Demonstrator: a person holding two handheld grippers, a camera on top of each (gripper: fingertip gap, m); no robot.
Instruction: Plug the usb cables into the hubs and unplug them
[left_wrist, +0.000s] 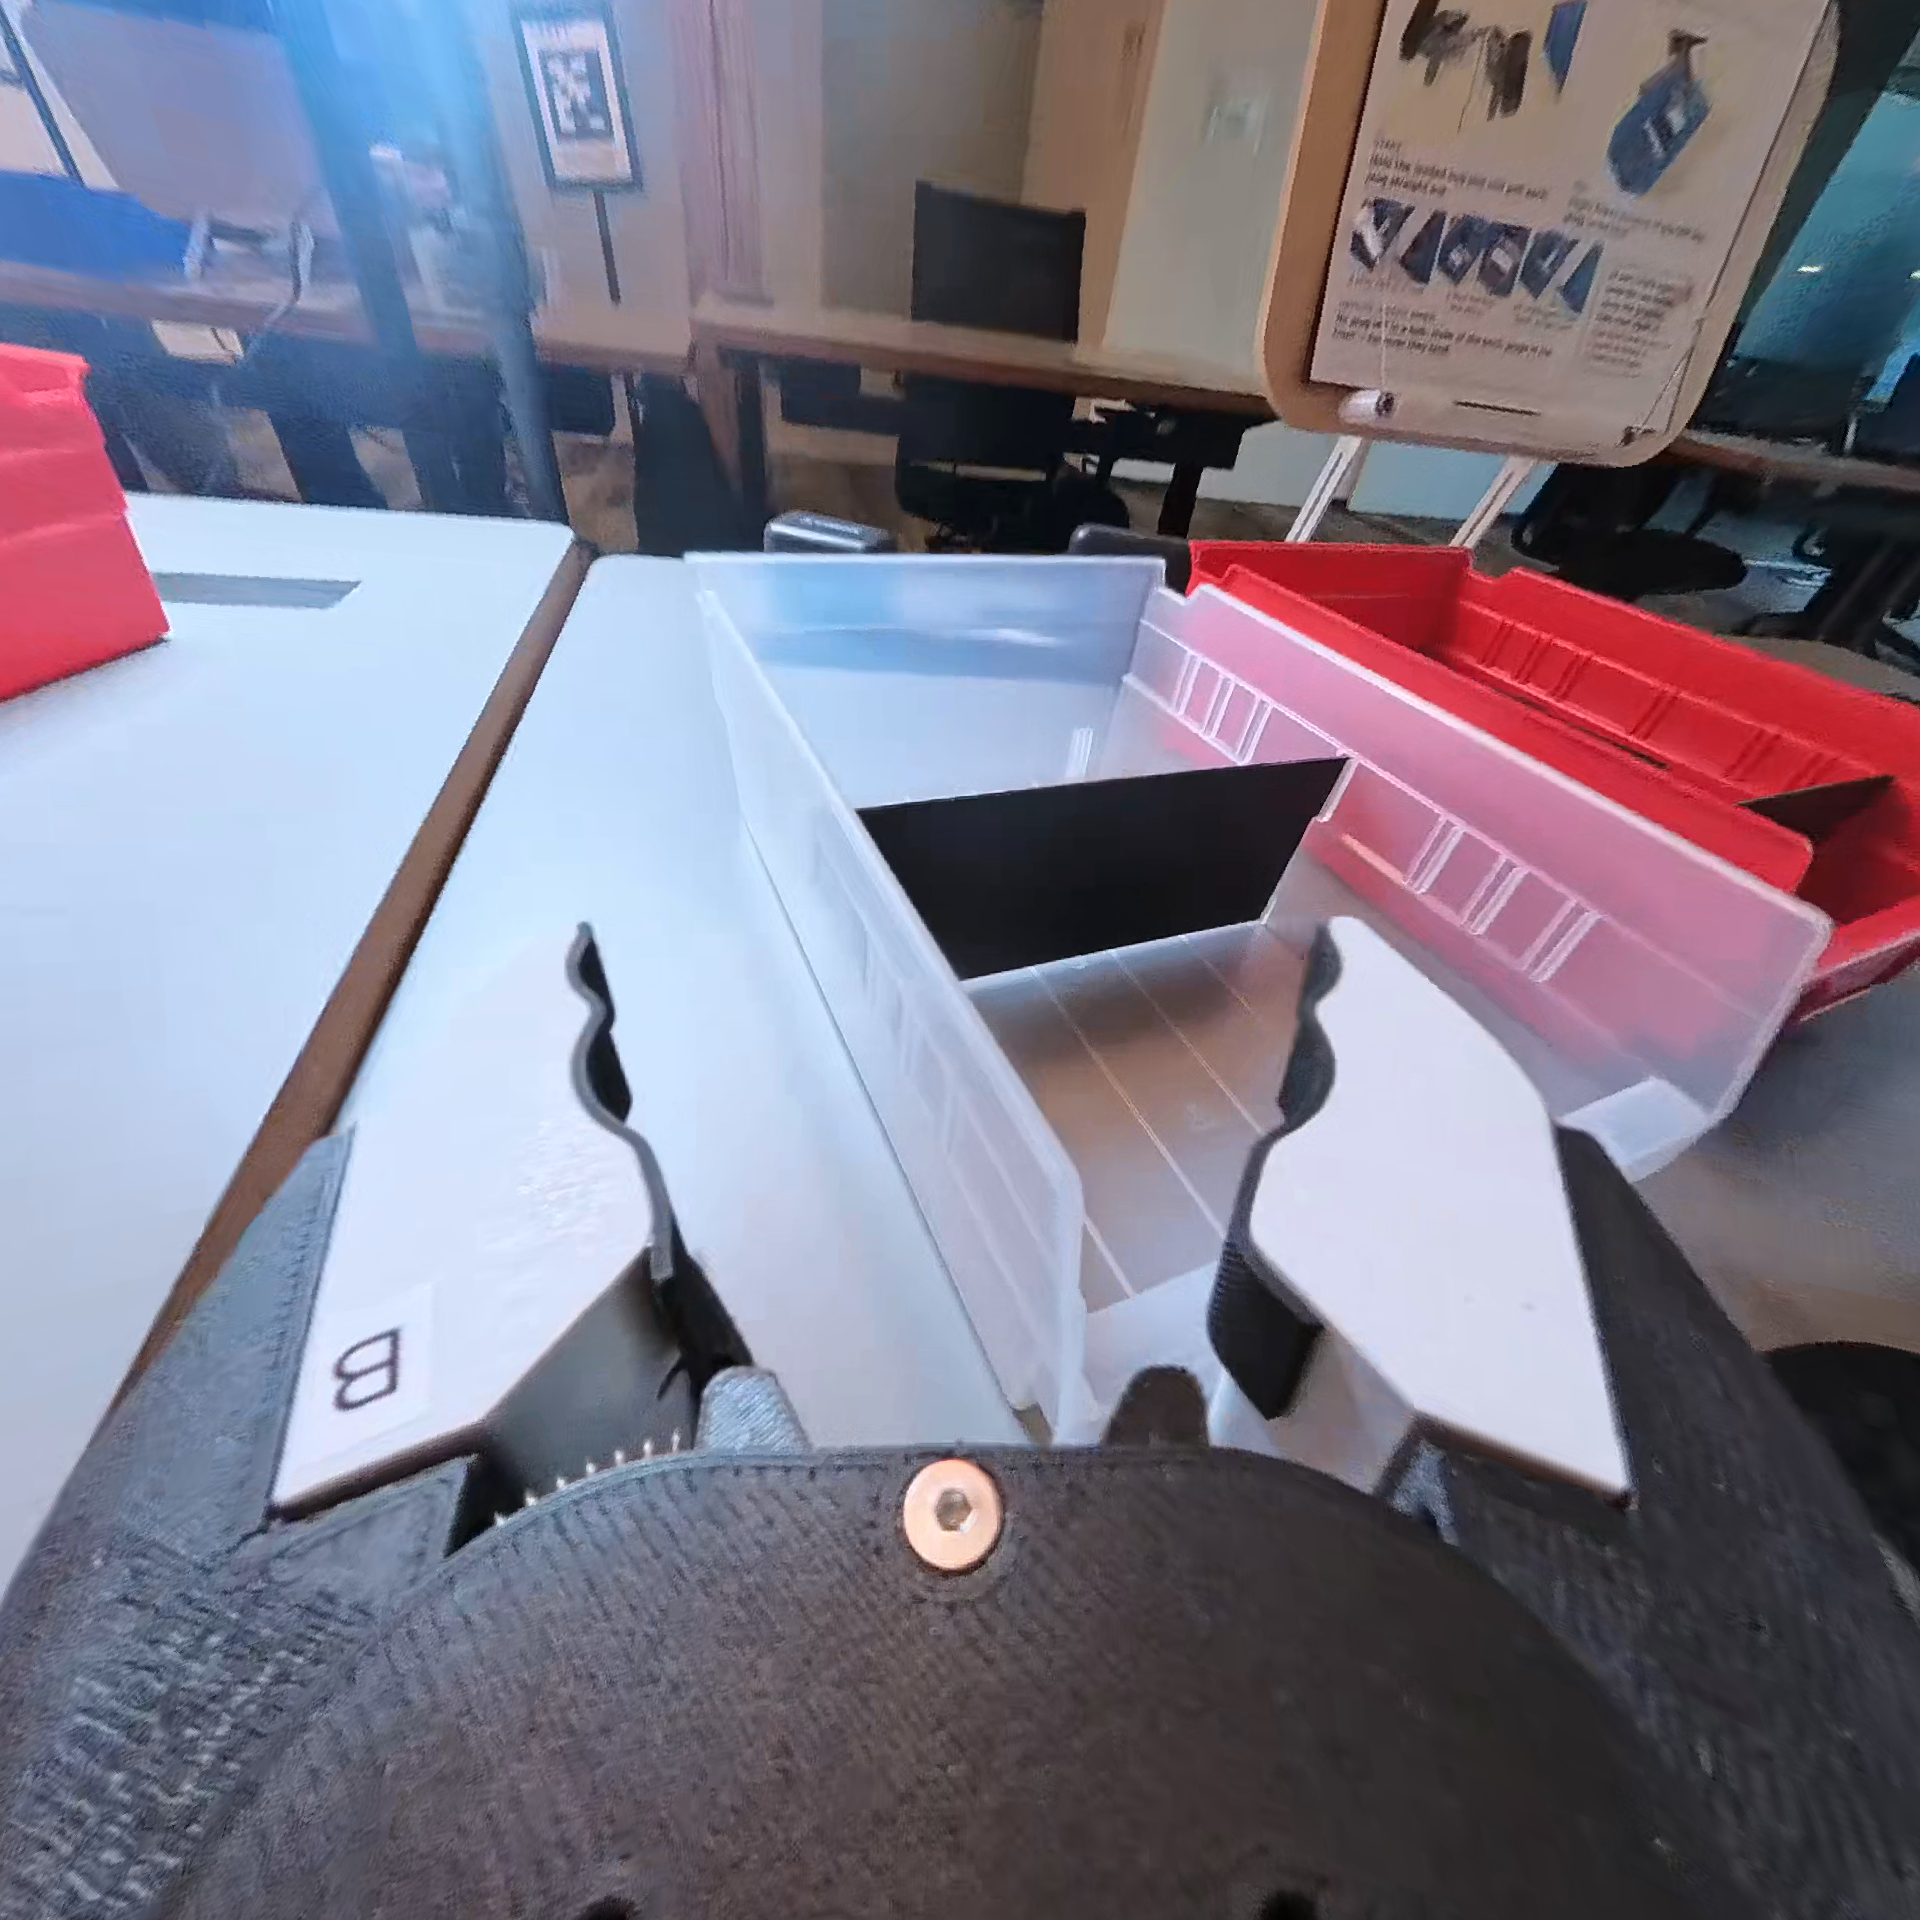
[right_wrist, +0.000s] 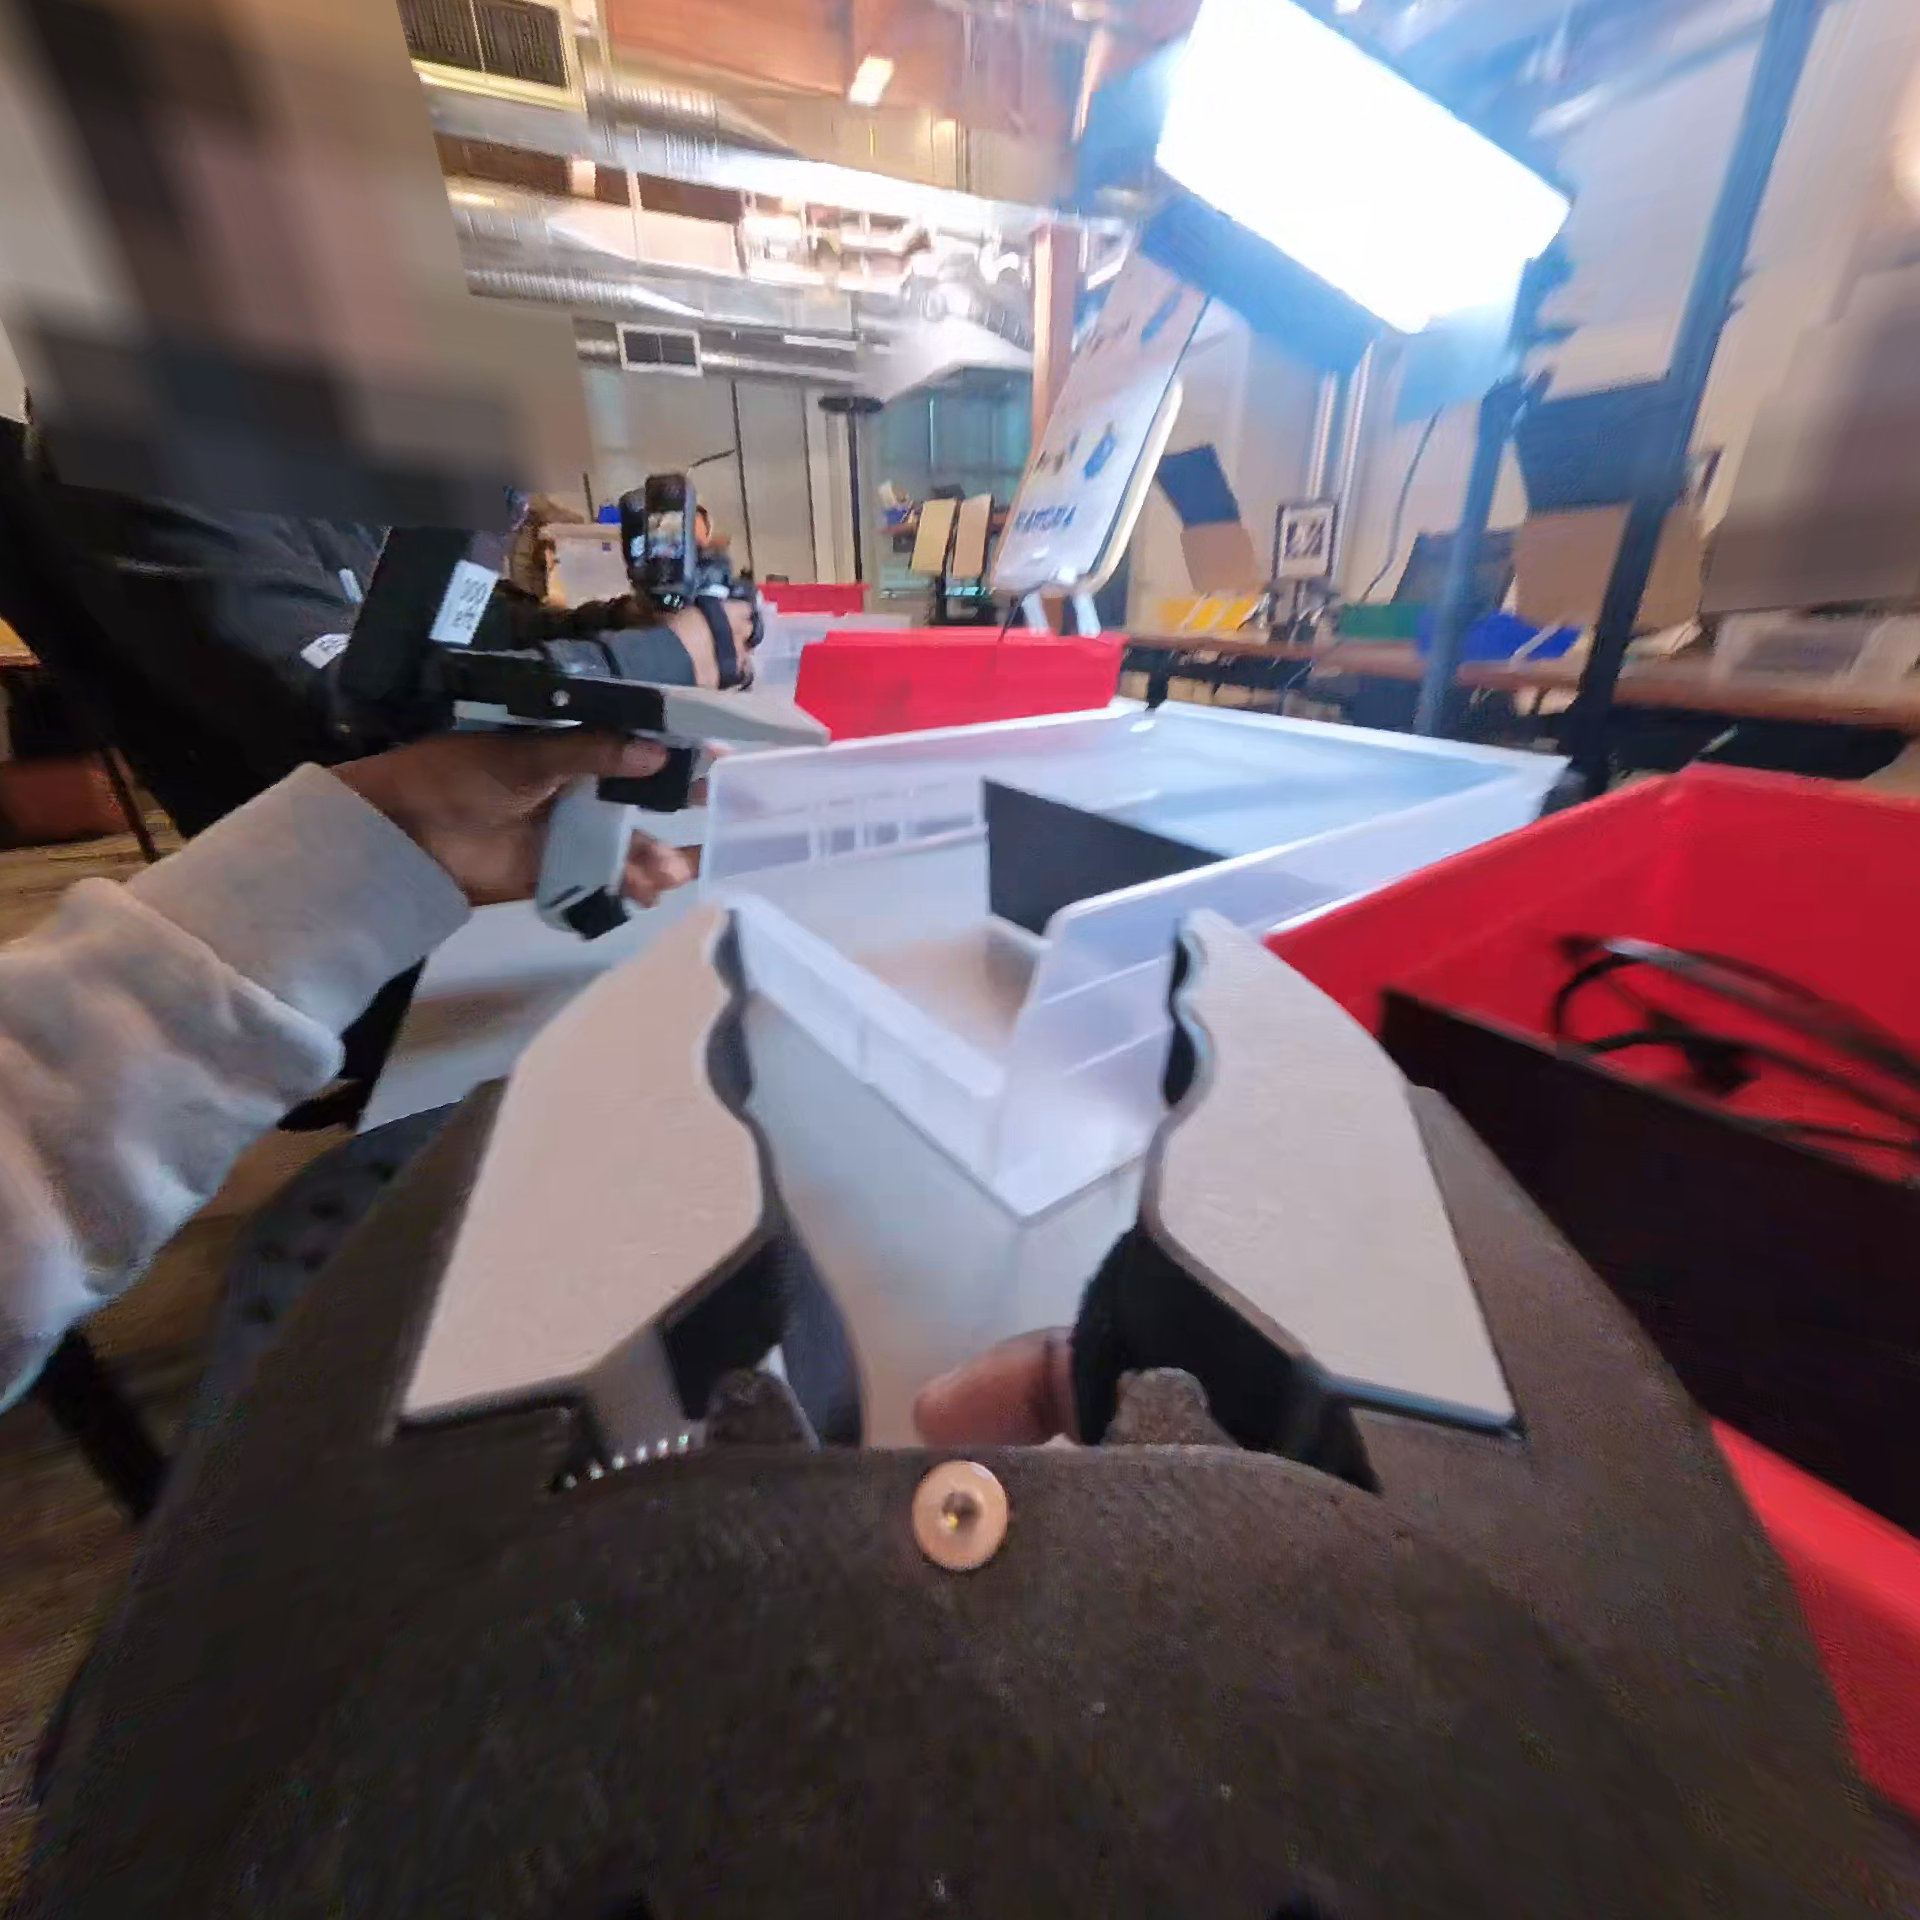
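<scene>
My left gripper (left_wrist: 951, 945) is open and empty, held above the near end of a clear plastic bin (left_wrist: 904, 997) with a black divider (left_wrist: 1081, 852); both bin compartments look empty. My right gripper (right_wrist: 951, 935) is open and empty, near the clear bin's (right_wrist: 1081, 1039) front corner. To its right, black cables (right_wrist: 1704, 1018) lie in a red bin (right_wrist: 1558, 883) behind a black divider (right_wrist: 1621, 1174). No hub shows clearly. The left gripper (right_wrist: 748, 717) also shows in the right wrist view, held by a hand over the clear bin's left end.
The red bin (left_wrist: 1558, 665) lies right of the clear bin on a white table (left_wrist: 582, 883). Another red bin (left_wrist: 62, 540) stands on the neighbouring table at left. An instruction board (left_wrist: 1558, 208) stands behind. A person in dark clothing (right_wrist: 208, 623) stands at left.
</scene>
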